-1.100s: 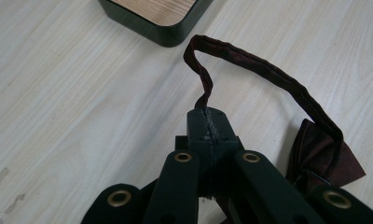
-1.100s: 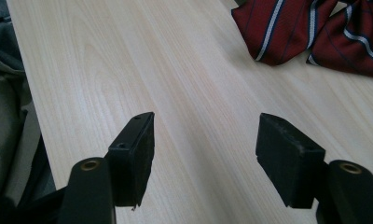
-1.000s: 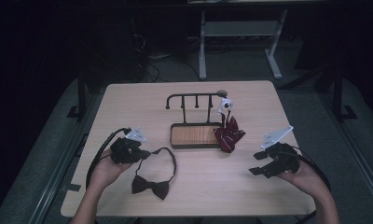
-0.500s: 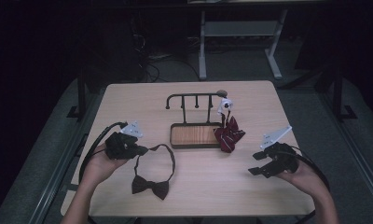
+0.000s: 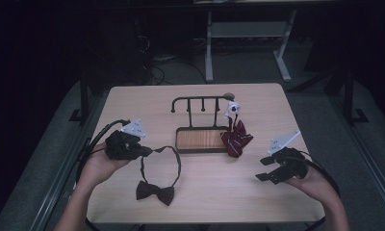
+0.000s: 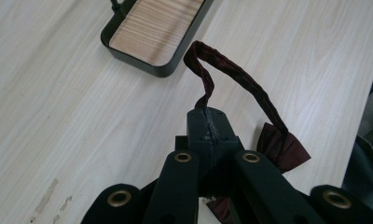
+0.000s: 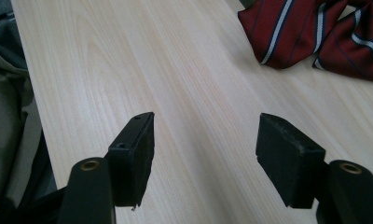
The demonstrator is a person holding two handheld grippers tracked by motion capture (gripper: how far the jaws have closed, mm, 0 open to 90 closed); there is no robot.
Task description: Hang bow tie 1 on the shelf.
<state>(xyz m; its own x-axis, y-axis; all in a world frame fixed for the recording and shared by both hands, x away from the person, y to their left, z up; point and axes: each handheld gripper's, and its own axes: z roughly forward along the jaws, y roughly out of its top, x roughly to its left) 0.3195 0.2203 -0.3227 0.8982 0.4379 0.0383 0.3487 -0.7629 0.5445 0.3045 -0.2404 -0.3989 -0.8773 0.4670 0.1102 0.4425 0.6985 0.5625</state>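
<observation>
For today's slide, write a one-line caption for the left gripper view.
Left gripper, jaws shut on the dark bow tie's strap, beside the wooden-based rack.

– What carries everything?
– A pale wooden table (image 5: 200, 192).
– And on it?
– Mid-table a black rack (image 5: 200, 139) with a wood base; a striped red tie (image 5: 236, 139) right of it; near left, a dark bow tie (image 5: 155, 191).

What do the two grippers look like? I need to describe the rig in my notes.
Both are black. The left gripper and right gripper each carry a grey three-cornered plate on top and trail a black cable. In the gripper views, each has two blocky black jaws on arms with brass-ringed holes. The forearms coming in from below are bare, with no sleeves.
</observation>
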